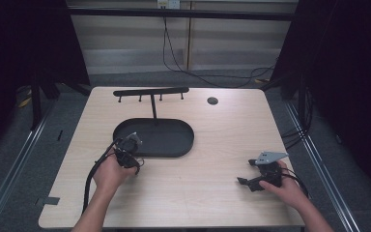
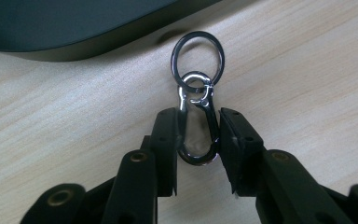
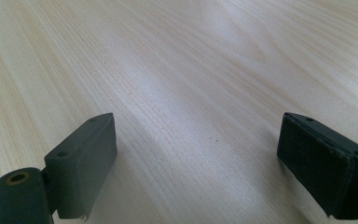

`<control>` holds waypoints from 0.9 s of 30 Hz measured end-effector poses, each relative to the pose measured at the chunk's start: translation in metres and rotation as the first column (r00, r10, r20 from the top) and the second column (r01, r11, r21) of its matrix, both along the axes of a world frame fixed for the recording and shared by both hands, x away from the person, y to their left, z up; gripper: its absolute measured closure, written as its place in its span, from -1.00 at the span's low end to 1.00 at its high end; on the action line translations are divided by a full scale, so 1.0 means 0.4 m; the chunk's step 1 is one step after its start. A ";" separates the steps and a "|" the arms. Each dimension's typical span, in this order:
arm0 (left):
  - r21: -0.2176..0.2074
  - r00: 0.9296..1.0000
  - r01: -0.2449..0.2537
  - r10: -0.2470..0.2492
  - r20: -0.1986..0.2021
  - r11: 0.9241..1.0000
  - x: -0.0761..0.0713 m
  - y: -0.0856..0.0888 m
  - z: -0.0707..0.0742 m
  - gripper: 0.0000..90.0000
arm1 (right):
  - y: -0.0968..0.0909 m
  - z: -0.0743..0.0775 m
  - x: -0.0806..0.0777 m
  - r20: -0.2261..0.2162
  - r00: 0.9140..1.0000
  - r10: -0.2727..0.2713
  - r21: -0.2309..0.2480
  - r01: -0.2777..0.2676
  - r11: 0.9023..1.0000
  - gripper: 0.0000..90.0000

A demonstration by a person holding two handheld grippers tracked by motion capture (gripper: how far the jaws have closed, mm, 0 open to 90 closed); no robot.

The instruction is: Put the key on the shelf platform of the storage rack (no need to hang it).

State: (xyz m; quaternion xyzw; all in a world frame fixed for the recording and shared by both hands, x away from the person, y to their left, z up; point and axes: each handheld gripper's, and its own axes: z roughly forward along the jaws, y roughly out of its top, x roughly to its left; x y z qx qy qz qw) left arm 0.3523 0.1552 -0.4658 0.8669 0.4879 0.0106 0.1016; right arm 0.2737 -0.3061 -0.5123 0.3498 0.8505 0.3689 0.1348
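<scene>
Wooden table (image 2: pixel 307 70): left hand-held gripper (image 2: pixel 198 135) clamps carabiner (image 2: pixel 196 126).

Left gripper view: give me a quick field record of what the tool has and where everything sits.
left tool: shut on the clip
clip: silver snap clip, lying on the table between the pads
ring: linked to the clip's far end, flat on the table
tray: black, just beyond the ring
stand: bar with pegs, rising from the tray
right tool: open, over bare table

Wooden table (image 1: pixel 212 159): black oval tray stand (image 1: pixel 174 140), carabiner keyring (image 2: pixel 197 116), seemingly flat.
</scene>
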 end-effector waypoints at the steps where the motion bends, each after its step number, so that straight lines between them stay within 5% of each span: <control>1: -0.005 1.000 -0.008 0.007 -0.008 1.000 0.000 0.001 0.000 0.52 | 0.000 0.000 0.000 0.000 1.000 0.000 0.000 0.000 1.000 -0.75; 10: -0.024 0.999 0.019 -0.020 -0.040 1.000 -0.003 0.007 0.016 0.52 | 0.000 0.000 0.000 0.000 1.000 0.000 0.000 0.000 1.000 -0.75; 27: -0.051 0.998 0.037 -0.040 -0.050 0.998 0.007 0.018 0.118 0.52 | 0.000 0.000 0.000 0.000 1.000 0.000 0.000 0.000 1.000 -0.75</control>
